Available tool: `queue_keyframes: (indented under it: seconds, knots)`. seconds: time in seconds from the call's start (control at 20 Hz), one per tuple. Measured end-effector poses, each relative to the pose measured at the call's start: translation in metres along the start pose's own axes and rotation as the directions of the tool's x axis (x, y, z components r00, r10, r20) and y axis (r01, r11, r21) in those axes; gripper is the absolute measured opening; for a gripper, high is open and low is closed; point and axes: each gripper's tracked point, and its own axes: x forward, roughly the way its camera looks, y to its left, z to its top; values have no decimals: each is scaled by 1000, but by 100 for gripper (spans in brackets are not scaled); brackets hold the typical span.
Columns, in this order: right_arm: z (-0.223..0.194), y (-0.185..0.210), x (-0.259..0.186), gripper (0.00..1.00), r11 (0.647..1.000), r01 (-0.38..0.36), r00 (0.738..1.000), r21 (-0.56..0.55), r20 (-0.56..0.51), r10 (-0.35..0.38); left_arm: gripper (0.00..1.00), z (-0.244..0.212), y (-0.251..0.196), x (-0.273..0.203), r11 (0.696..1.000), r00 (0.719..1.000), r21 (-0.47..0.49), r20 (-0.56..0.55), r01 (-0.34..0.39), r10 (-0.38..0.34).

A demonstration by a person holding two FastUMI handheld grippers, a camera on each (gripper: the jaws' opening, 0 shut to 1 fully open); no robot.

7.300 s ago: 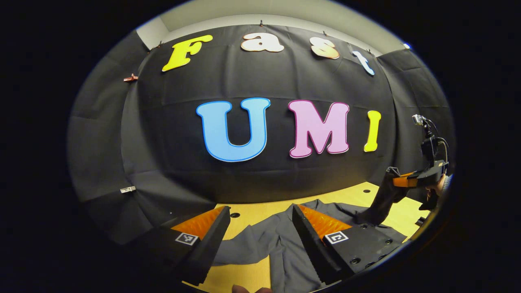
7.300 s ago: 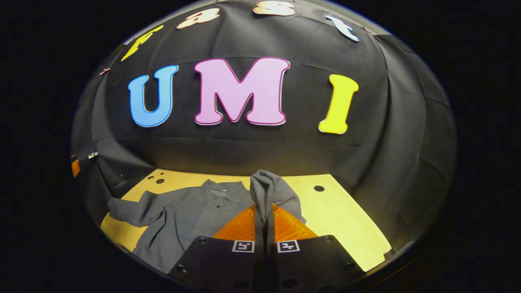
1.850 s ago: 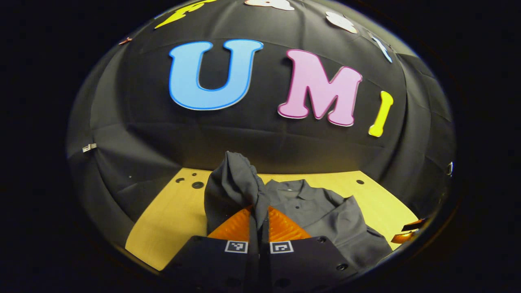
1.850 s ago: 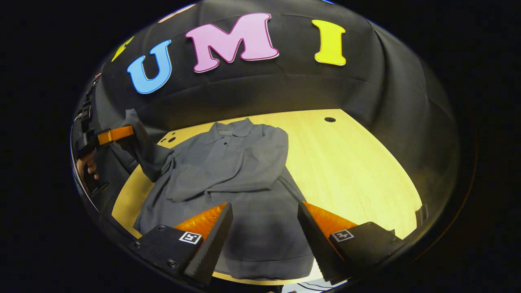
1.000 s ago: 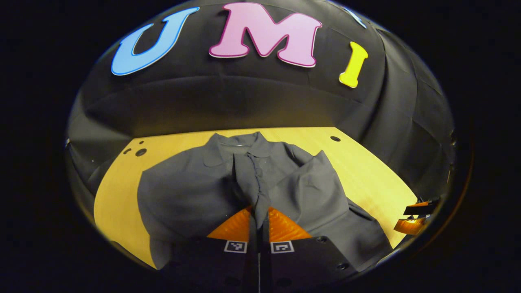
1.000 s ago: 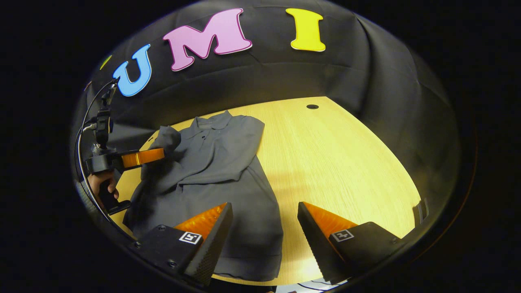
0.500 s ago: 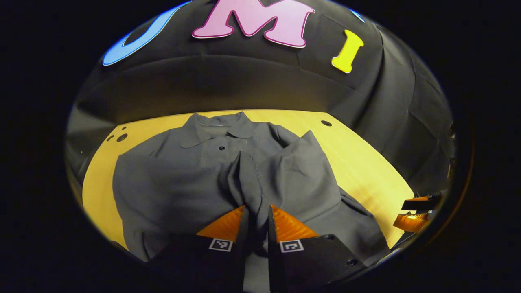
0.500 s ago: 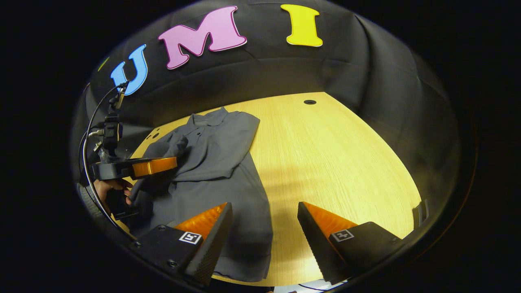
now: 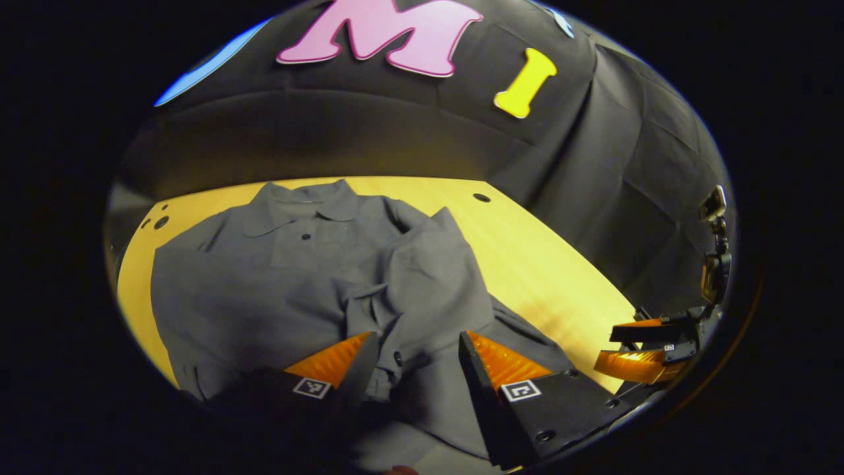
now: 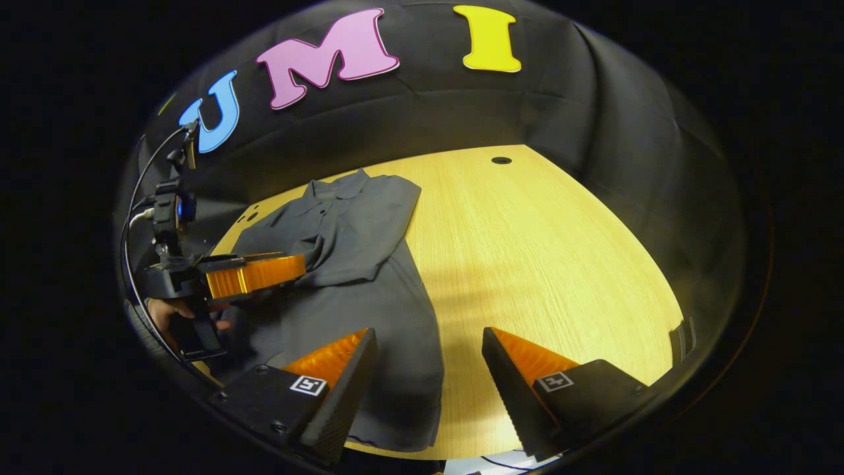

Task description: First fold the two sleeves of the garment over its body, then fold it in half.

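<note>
My left tongs (image 9: 414, 359) hang low with fingers spread apart and gripping nothing, a hand (image 10: 177, 315) on their handle, while my right tongs (image 10: 428, 366) hover alongside, likewise parted wide and empty.

Shirt (image 9: 264, 284): flat on table (image 10: 541, 264), collar (image 9: 303, 201) toward wall, hem nearest.
Sleeves: both folded across body; cuff (image 9: 386, 359) between left gripper (image 9: 415, 356) fingers, which stand apart.
Right gripper (image 10: 428, 359): over near table edge, fingers apart, one above shirt hem, other above bare table.
Left gripper, in right gripper view (image 10: 300, 264): above shirt's left side, hand (image 10: 181, 313) behind it.
</note>
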Motion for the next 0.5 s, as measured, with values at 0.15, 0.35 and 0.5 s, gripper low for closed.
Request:
queue_keyframes:
  seconds: [0.15, 0.35, 0.5]
  knots:
    - [1, 3, -7, 99, 1000, 9, 1000, -10, 11, -9, 94, -2, -10, -16, 999, 1000, 36, 7, 27, -27]
    - [-7, 9, -18, 99, 1000, 9, 1000, -24, 1, -9, 95, -9, -18, -51, 998, 999, 29, 16, 47, -47]
    - [-18, 15, -27, 99, 999, 5, 1000, -40, -18, -6, 94, -14, -10, -84, 999, 998, 28, 37, 44, -45]
